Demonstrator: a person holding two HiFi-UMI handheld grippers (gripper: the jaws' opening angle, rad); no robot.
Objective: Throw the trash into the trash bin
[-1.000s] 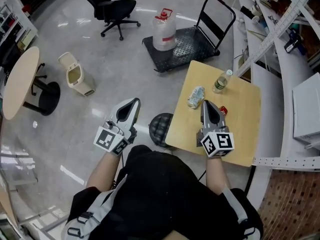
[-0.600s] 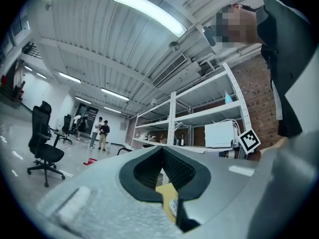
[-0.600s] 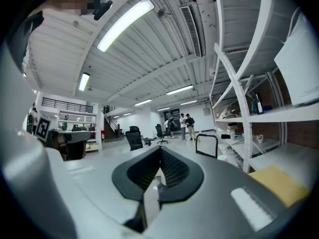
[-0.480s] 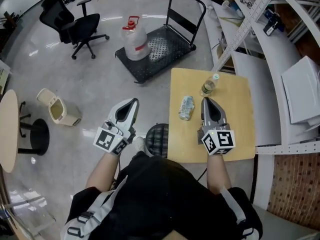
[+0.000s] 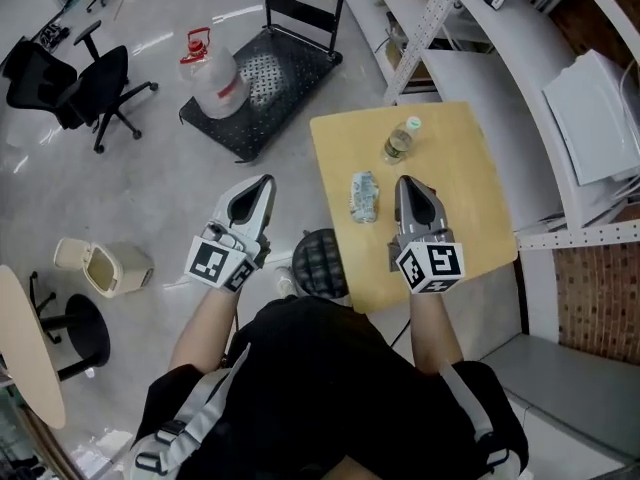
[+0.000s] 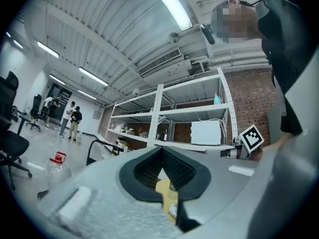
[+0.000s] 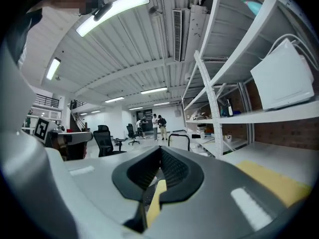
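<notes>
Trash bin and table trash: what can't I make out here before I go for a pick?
Trash bin: head view only, too small to tell what is inside; absent from both gripper views.
Crushed trash: too small in head view to identify.
Table beneath the right hand-held gripper: covered by it in head view.

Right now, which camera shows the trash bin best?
The head view: the trash bin sits whole on the floor at the lower left, its opening visible. Neither gripper view shows it; both look out level toward the shelves instead.
</notes>
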